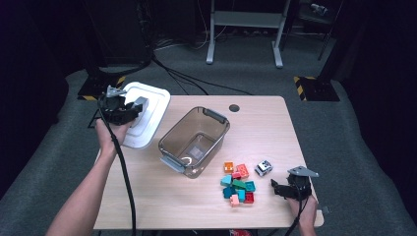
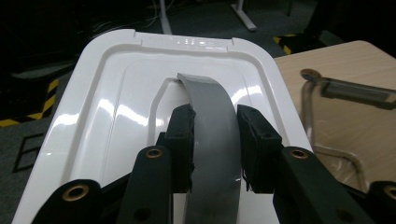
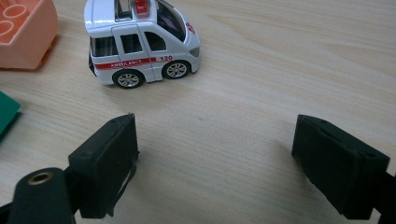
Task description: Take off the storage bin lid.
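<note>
Risk of white lid (image 1: 147,114) slipping from left gripper (image 2: 215,140), clamped on grey handle (image 2: 212,121) beyond bin (image 1: 194,142); right gripper (image 3: 215,158) wide open, empty.

Right gripper (image 3: 215,158) jaws spread wide over bare tabletop (image 3: 261,84), white toy ambulance (image 3: 140,39) beyond left jaw, orange brick (image 3: 23,32) farther left

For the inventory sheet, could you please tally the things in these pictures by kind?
Building blocks: about 9, piled too closely to be sure
Toy ambulance: 1
Clear bin: 1
White lid: 1
Total: about 12
</note>
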